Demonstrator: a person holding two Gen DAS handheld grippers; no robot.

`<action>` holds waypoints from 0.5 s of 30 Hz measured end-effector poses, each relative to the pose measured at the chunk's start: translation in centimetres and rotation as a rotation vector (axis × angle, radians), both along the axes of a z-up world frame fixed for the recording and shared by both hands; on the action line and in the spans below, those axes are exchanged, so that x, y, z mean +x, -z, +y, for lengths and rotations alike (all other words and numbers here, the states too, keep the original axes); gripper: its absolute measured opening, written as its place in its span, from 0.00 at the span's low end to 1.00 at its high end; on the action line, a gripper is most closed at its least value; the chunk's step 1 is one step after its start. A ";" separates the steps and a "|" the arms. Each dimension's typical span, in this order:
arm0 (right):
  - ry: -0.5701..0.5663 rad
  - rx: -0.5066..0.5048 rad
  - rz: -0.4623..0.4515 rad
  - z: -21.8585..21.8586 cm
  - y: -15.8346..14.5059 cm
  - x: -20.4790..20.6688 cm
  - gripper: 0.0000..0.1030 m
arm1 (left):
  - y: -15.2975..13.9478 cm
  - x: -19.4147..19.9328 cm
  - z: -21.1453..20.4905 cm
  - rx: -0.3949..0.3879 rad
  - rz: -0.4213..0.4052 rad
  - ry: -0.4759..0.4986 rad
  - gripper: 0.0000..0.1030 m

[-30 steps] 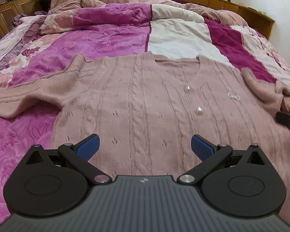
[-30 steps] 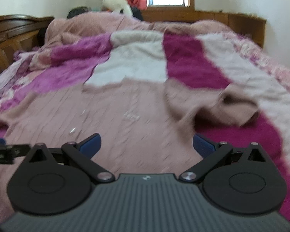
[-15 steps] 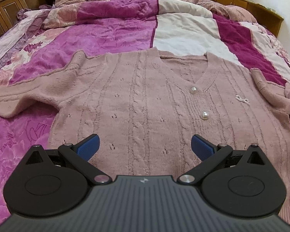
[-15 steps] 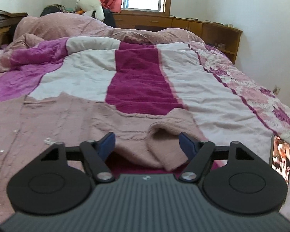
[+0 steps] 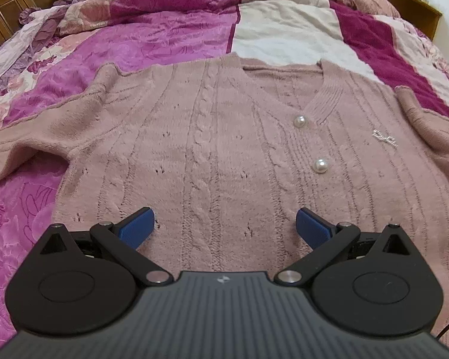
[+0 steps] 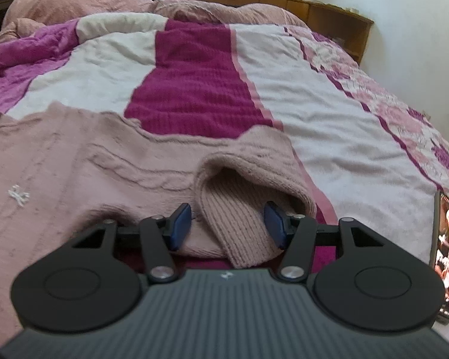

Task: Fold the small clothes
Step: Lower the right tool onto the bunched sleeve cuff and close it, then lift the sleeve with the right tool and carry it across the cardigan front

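Both grippers hang over the sweater [image 5: 224,149]: left gripper [image 5: 225,227] spread empty; right gripper [image 6: 227,227], just closing, straddles the cuff [image 6: 239,227] without clamping.

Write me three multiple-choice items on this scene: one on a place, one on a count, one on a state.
1. Where is the folded-back sleeve cuff in the right wrist view?
A. Between the right tool's fingers
B. On the pillow
C. Hanging off the bed

2. How many pearl buttons show on the pink sweater in the left wrist view?
A. One
B. Two
C. Four

3. How does the left tool stand?
A. Open, gripping nothing
B. Shut on a button
C. Shut on a sleeve

Key:
1 A: the ribbed cuff lies between the blue pads, whose jaws have just been closing without clearly pressing it.
2 B: two pearls sit below the V-neck.
3 A: its pads stand wide apart above the sweater's body.
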State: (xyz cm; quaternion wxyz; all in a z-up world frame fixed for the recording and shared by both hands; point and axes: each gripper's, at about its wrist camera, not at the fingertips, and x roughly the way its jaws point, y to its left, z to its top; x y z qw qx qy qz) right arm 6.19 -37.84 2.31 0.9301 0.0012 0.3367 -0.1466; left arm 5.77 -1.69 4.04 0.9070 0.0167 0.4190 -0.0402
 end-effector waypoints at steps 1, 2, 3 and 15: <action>-0.003 0.001 -0.003 -0.1 0.2 0.1 0.54 | 0.2 0.1 0.0 0.000 0.007 -0.003 1.00; -0.005 0.003 -0.006 -0.2 0.3 0.1 0.54 | 0.5 0.3 0.0 0.000 0.014 -0.006 1.00; -0.006 0.005 -0.009 -0.3 0.4 0.2 0.54 | 0.7 0.4 0.0 -0.001 0.020 -0.007 1.00; 0.007 0.050 -0.018 -1.3 -0.3 0.4 0.28 | 2.1 0.5 -0.2 0.011 0.001 0.012 1.00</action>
